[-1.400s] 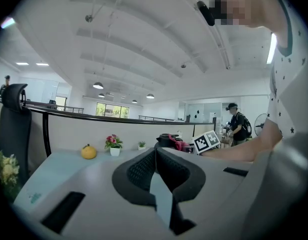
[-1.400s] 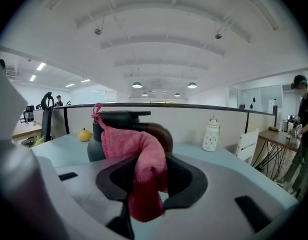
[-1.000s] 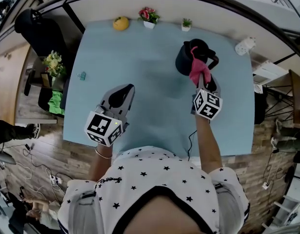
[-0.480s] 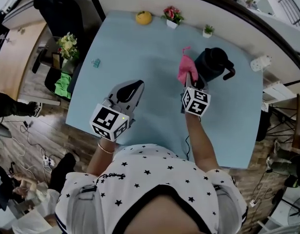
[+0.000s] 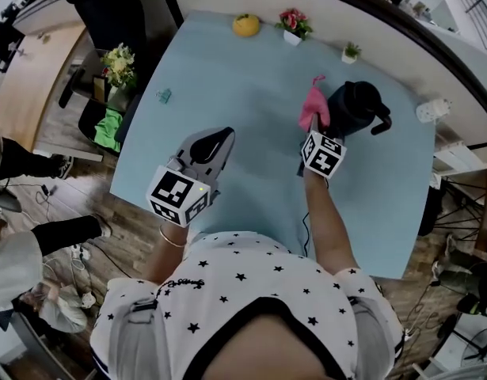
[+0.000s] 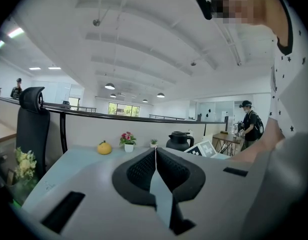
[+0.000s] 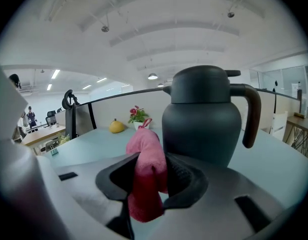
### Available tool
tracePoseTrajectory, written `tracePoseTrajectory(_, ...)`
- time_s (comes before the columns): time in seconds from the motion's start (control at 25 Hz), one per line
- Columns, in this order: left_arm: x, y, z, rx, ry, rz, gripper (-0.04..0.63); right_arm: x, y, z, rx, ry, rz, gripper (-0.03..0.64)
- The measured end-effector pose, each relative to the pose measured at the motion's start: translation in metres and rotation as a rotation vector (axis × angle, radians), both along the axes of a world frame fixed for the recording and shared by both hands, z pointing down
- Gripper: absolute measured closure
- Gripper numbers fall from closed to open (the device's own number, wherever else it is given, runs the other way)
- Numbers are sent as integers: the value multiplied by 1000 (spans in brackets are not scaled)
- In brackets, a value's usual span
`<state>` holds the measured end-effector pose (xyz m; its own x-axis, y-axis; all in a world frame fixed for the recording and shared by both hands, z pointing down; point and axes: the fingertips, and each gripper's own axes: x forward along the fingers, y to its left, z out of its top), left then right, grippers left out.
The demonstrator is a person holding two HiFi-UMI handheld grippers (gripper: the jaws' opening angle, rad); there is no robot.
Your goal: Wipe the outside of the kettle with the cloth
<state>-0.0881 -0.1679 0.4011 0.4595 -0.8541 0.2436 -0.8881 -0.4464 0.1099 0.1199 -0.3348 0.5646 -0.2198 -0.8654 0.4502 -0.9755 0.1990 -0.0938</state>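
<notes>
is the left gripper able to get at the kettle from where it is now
Probably, with a reach across. The left gripper, jaws shut and empty, has only bare table toward the kettle, but the right gripper holding the pink cloth crowds the kettle's side facing it.

On the table [image 5: 227,93], along its far edge: yellow fruit [image 5: 245,25], potted flowers [image 5: 294,24], small green plant [image 5: 351,51]; clip [image 5: 164,96] near left edge

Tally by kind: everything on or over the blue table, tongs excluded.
Kettle: 1
Pink cloth: 1
Potted plants: 2
Yellow fruit: 1
Small clip: 1
White plug block: 1
Total: 7
</notes>
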Motion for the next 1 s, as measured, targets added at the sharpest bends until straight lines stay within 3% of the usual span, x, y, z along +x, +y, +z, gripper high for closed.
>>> tracePoseTrajectory(0.44,31,-3,-1,2,0,81,565,47,22,-11,15,-17,70,482)
tracePoseTrajectory(1.0,51,-6,1,-5,-1,119,565,112,31,-18,34,22,150,482)
